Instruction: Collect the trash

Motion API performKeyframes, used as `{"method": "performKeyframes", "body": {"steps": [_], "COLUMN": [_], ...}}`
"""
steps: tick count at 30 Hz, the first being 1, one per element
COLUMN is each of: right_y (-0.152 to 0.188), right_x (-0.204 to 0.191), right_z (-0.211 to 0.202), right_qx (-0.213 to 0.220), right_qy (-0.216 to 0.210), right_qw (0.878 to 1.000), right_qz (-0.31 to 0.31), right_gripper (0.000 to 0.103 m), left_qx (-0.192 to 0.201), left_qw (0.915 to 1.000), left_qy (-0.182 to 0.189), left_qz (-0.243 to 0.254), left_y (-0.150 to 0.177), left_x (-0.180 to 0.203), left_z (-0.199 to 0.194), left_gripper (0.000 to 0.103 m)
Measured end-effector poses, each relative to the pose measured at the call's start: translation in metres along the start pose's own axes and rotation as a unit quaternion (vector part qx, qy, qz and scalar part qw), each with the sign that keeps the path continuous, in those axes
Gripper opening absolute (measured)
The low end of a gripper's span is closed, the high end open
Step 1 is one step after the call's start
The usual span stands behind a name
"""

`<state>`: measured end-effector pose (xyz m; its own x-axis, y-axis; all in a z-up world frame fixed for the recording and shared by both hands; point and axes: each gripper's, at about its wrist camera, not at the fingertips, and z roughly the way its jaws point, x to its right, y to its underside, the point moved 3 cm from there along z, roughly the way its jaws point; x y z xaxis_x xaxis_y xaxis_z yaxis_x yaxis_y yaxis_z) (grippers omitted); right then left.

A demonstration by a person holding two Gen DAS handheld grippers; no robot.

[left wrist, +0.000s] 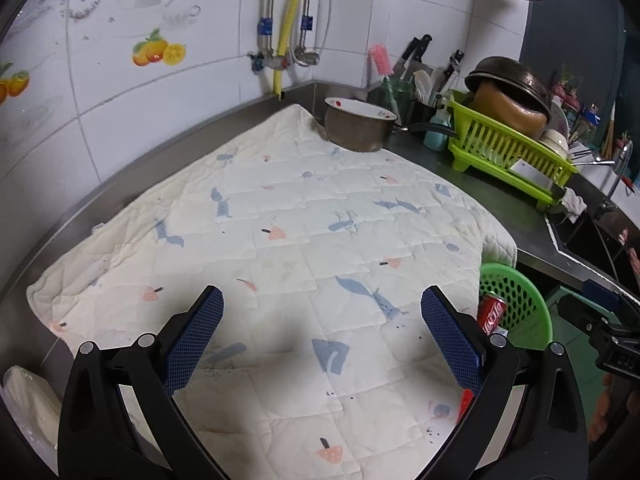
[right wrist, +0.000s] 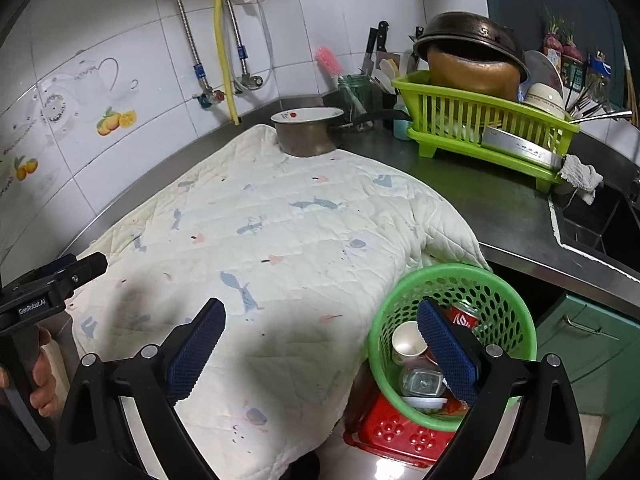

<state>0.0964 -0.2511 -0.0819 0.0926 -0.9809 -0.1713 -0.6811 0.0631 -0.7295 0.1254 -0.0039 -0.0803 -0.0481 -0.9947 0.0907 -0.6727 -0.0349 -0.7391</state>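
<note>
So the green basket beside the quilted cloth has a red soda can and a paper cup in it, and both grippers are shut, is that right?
Not quite: both grippers are open and empty, as each wrist view shows, the left gripper and the right gripper. The rest holds: the green basket has a red soda can and a paper cup in it.

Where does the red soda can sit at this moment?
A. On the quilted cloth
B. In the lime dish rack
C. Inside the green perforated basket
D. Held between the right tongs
C. In the right wrist view the red soda can lies inside the green perforated basket beside a paper cup, and both the right tongs and the left tongs are open with nothing between them.
</note>
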Motion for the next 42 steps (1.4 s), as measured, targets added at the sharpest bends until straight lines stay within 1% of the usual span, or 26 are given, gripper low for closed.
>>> {"method": "performKeyframes", "body": {"steps": [4, 7, 10, 15, 20, 27, 42], "right_y": [0.001, 0.002, 0.002, 0.001, -0.001, -0.003, -0.006], "right_x": [-0.005, -0.006, -0.007, -0.005, -0.002, -0.003, -0.011], "right_z": [-0.004, -0.007, -0.011, -0.02, -0.029, -0.036, -0.035], "right_qx": [0.003, 0.006, 0.01, 0.025, 0.041, 0.052, 0.054], "right_qy": [-0.006, -0.008, -0.008, -0.003, -0.005, -0.004, -0.011], "right_qw": [1.0, 1.0, 1.0, 1.0, 0.999, 0.998, 0.998], "right_qz": [0.0, 0.002, 0.004, 0.012, 0.02, 0.024, 0.019], "right_gripper": [0.093, 0.093, 0.093, 0.093, 0.093, 0.093, 0.093], "left_qx": [0.019, 0.031, 0.033, 0.041, 0.051, 0.053, 0.057], "left_qw": [0.9998, 0.9994, 0.9992, 0.9985, 0.9977, 0.9972, 0.9968], "left_qy": [0.001, -0.012, -0.012, -0.027, -0.032, -0.037, -0.049], "left_qz": [0.003, 0.014, 0.017, 0.025, 0.031, 0.037, 0.029], "left_y": [0.0, 0.001, 0.001, 0.0, -0.002, 0.0, -0.004], "left_x": [0.001, 0.005, 0.008, 0.009, 0.01, 0.014, 0.007], "left_z": [-0.013, -0.02, -0.025, -0.031, -0.037, -0.04, -0.044], "left_gripper": [0.098, 0.098, 0.098, 0.098, 0.098, 0.098, 0.098]}}
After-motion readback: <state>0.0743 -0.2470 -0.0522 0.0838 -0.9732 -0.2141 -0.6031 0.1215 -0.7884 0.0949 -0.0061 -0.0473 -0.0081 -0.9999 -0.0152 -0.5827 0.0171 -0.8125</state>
